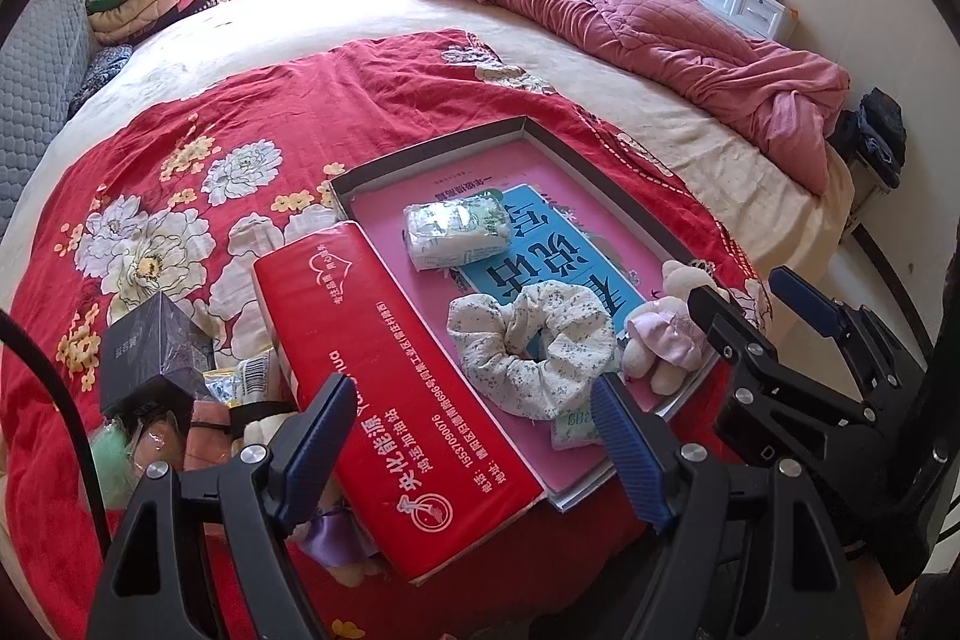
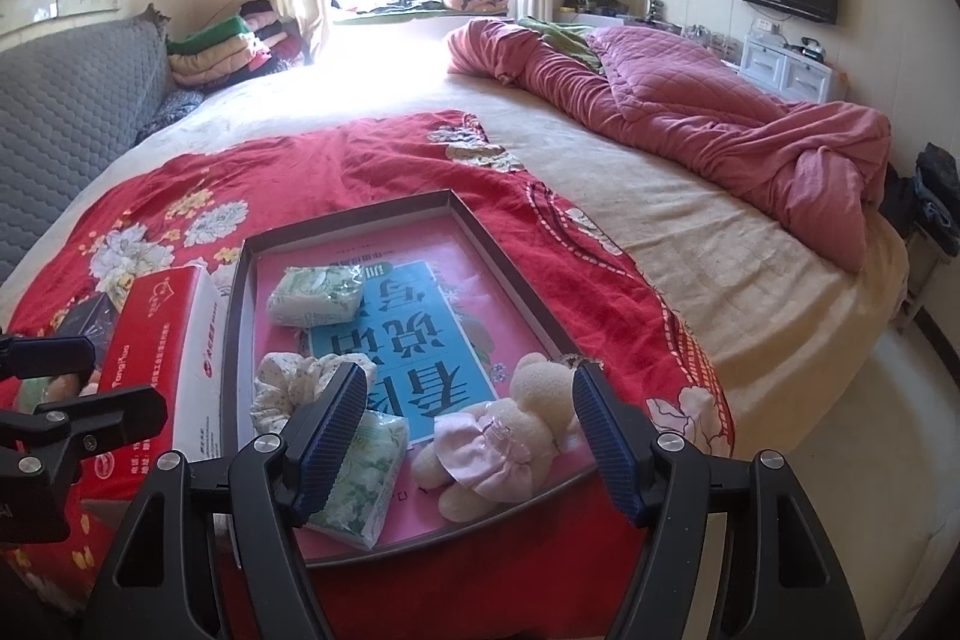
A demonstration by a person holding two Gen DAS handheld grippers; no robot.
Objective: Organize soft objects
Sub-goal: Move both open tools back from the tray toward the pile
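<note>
Lying on the red floral bedspread (image 2: 384, 172), the shallow tray (image 2: 240, 292) holds two tissue packs (image 2: 315, 295) (image 2: 360, 478), a floral scrunchie (image 1: 534, 340) and a plush bear (image 2: 498, 436). Both the left gripper (image 1: 474, 448) and the right gripper (image 2: 471, 436) hover with jaws apart, holding nothing. A red tissue box (image 1: 396, 400) lies just beside the tray.

Open left tongs (image 1: 474, 436) hover over a tray (image 1: 606, 166) on a bed, holding a scrunchie (image 1: 534, 346), tissue pack (image 1: 456, 229) and teddy (image 1: 666, 334); red box (image 1: 390, 388) beside.
</note>
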